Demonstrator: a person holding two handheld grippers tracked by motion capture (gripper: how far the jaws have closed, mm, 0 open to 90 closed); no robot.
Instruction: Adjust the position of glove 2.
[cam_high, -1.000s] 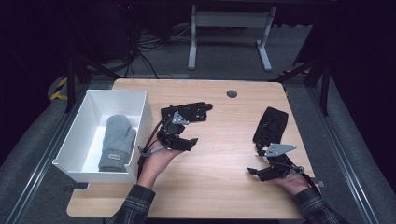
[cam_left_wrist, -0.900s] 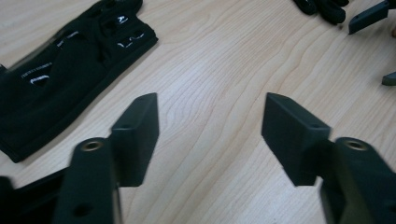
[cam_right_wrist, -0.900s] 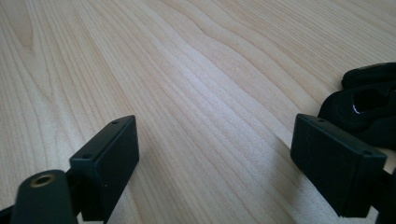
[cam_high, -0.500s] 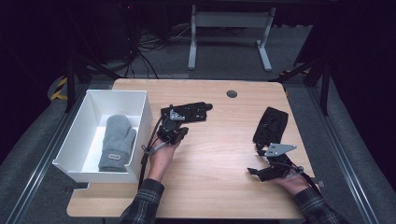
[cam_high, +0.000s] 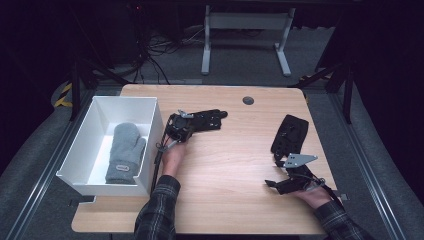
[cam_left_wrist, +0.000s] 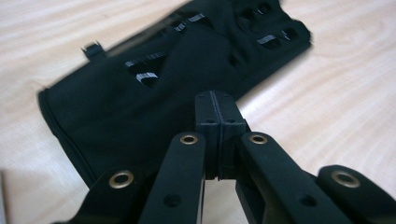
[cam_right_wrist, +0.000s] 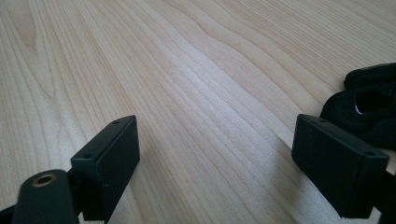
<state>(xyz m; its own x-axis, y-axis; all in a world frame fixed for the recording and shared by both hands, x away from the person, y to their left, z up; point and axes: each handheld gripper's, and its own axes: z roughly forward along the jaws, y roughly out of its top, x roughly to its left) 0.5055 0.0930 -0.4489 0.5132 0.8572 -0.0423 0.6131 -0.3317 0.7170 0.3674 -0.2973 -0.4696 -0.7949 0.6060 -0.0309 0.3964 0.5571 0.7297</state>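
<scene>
A black glove (cam_high: 206, 120) lies flat near the middle of the wooden table (cam_high: 230, 150). My left gripper (cam_high: 176, 131) sits at its near left end. In the left gripper view the gripper (cam_left_wrist: 217, 109) is shut, its pads flush together over the glove (cam_left_wrist: 140, 93), with nothing visible between them. A second black glove (cam_high: 290, 134) lies at the right. My right gripper (cam_high: 275, 171) rests just in front of it, low over the table. Its jaws stand wide open (cam_right_wrist: 215, 154) over bare wood, with that glove (cam_right_wrist: 369, 100) beyond the right jaw.
A white box (cam_high: 100, 107) stands at the table's left edge with a grey mitten (cam_high: 125, 152) lying in it. A dark round grommet (cam_high: 248, 100) sits near the far edge. Table legs and cables are on the floor behind.
My left gripper has moved forward and down onto the near end of the middle glove, and its jaws have gone from open to shut. The right gripper has stayed still.
</scene>
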